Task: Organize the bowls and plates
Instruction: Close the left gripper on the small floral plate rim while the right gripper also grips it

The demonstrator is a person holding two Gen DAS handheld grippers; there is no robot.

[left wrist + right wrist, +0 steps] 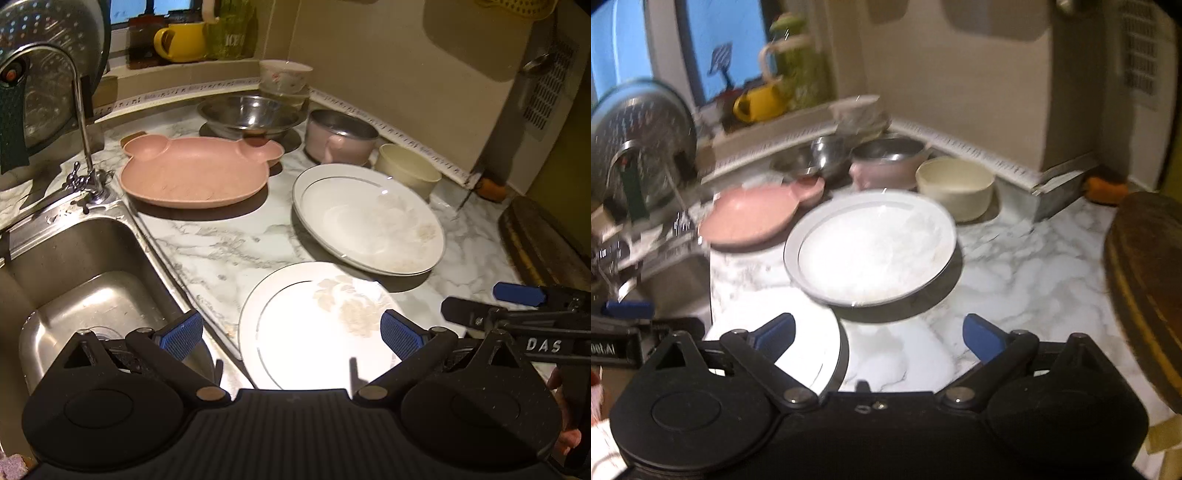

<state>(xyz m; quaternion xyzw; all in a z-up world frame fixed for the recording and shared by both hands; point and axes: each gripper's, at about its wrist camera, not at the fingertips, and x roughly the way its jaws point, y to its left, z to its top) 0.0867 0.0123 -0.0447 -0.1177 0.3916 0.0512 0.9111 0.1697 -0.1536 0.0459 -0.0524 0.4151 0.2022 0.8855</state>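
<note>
Two handheld grippers hover over a marble tabletop (229,251) crowded with dishes beside a steel sink (85,280). The left gripper (291,332) has its jaws spread wide, empty, above a flat white plate (314,332) at the tabletop's near edge. The right gripper (879,332), jaws likewise apart and holding nothing, sits over bare marble at the plate's 3 o'clock. A deep white plate (369,218) lies at the flat plate's 1 o'clock, close beside it. At 11 o'clock rests a pink bear-shaped plate (192,173). Behind them stand a steel bowl (251,114), a pink pot (340,138), a cream bowl (408,170) and stacked floral bowls (284,81) by the wall. The right wrist view is blurred.
</note>
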